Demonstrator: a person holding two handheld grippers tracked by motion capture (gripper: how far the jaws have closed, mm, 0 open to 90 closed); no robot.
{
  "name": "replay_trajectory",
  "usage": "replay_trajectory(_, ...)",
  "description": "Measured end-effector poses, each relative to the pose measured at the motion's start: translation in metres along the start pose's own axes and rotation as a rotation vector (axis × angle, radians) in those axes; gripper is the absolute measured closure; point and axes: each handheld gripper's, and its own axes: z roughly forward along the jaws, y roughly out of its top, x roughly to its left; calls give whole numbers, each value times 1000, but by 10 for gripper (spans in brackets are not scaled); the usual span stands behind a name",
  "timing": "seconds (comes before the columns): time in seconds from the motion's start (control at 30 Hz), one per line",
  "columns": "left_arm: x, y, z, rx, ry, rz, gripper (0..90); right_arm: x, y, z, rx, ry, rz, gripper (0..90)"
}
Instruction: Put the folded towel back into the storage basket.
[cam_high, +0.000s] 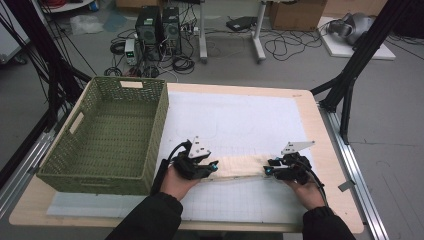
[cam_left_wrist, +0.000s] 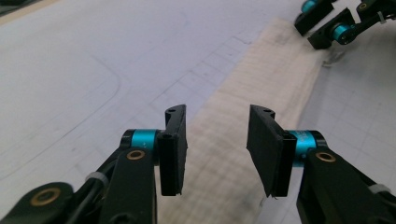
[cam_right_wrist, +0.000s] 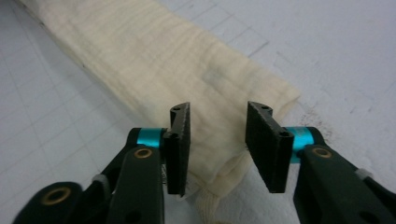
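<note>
While your left hand-held gripper (cam_left_wrist: 217, 149) and right hand-held gripper (cam_right_wrist: 218, 147) gape open, the folded cream cloth (cam_high: 239, 166), soft and crinkled, lies flat between them, an end under each pair of jaws.

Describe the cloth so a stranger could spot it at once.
Start at the green woven basket on the table's left side, then look right across the white gridded mat. Near the mat's front edge, between the left gripper and the right gripper, lies the cloth: a long, cream, folded strip, the mat's sole soft item.
</note>
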Motion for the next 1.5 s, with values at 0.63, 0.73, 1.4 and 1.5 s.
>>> replay_trajectory(0.63,-7,53,52,171,-211,170,434,-1,-21,-37,-89,-5,35,284)
replay_trajectory(0.73,-8,52,62,193,-226,157,426,0,-23,-39,-86,-10,30,276)
replay_trajectory(1.4,-9,35,90,357,-277,128,323,1,-35,-49,-88,-11,31,260)
replay_trajectory(1.5,-11,34,90,359,-279,127,302,2,-34,-48,-83,-8,29,259)
